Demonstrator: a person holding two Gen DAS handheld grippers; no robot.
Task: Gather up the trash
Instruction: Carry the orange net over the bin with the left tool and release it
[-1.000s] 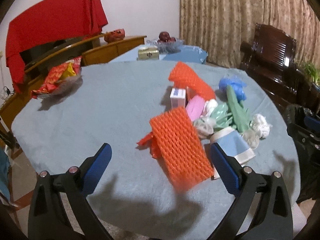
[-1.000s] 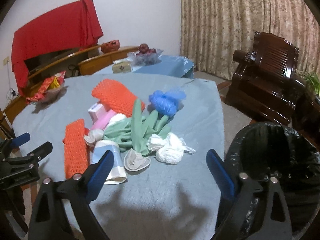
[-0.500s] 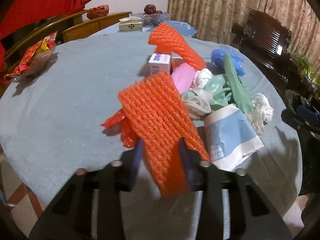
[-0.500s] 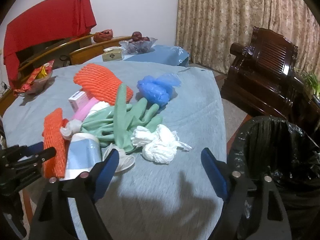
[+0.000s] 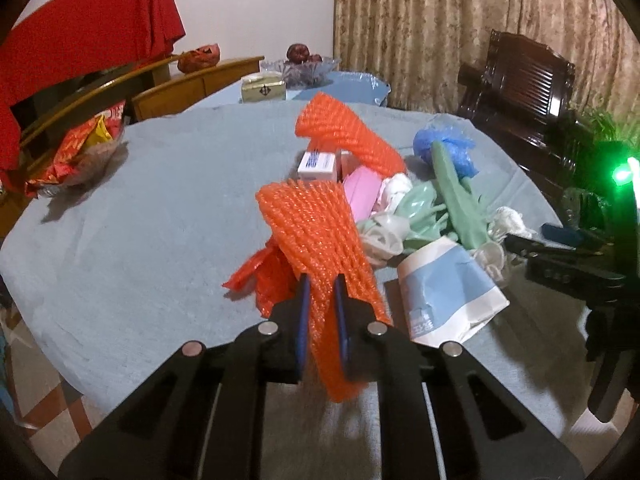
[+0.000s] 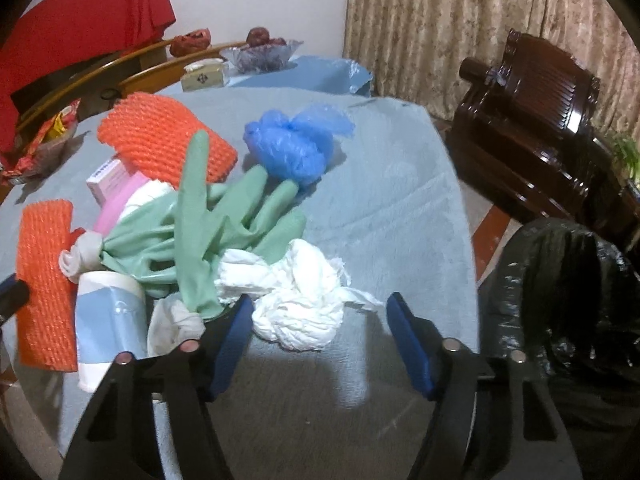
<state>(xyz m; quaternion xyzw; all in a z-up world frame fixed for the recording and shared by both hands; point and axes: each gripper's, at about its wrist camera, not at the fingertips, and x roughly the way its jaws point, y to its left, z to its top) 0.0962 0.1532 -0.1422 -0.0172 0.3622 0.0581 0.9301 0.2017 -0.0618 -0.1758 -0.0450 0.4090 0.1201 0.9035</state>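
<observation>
Orange foam net, ribbed and floppy, lower centre of frame, pinched between left gripper pads. Beside it: blue-white paper cup, green rubber gloves. Right gripper spread wide around crumpled white tissue. Black-lined bin at right edge.

black bin cut off, interior dark

The trash lies heaped on the tabletop. A foam net sits at the heap's left edge, a crumpled tissue wad at its near right, gloves between them. The lined bin stands off the tabletop's right.
</observation>
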